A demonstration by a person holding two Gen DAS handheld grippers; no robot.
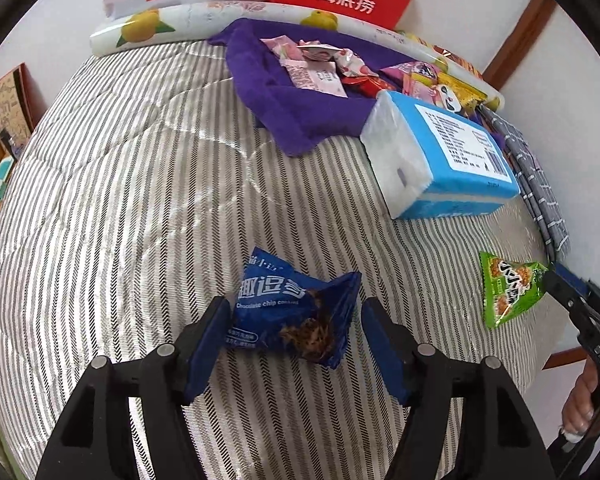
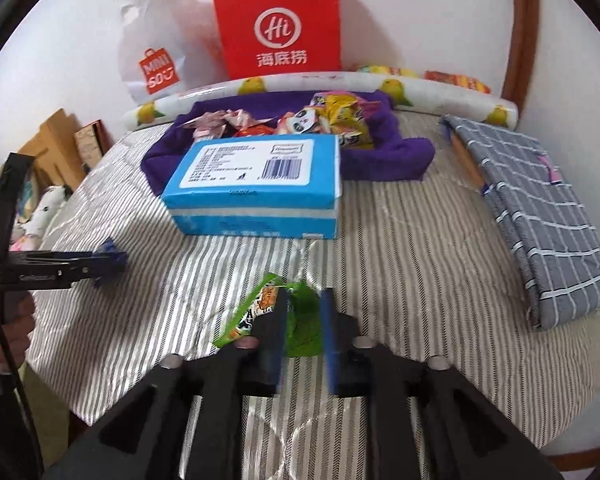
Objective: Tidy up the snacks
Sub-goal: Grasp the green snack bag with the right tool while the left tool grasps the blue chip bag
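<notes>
We are looking at a purple cloth (image 1: 300, 120) bunched up like a shallow nest at the far side of a bed, and it is holding a heap of small wrapped snacks (image 1: 332, 72) in pink, red and yellow. A blue tissue pack (image 2: 256, 184) is lying just in front of it, touching its edge.

Our left claw (image 1: 296, 324) is standing released, its 2 blue pads on either side of a blue cookie packet (image 1: 296, 312) that is resting on the striped bedspread (image 1: 120, 200); the pads are not pressing on it. Our right claw (image 2: 304, 320) is also parted, with a green snack packet (image 2: 268, 312) lying between and under its fingers on the bedspread, and we cannot tell whether the pads are touching it.

A folded grey checked cloth (image 2: 540, 216) is lying at the right. A lemon-print roll (image 2: 340, 84), a red paper bag (image 2: 280, 24) and a white shopping bag (image 2: 156, 52) are standing along the white wall.
</notes>
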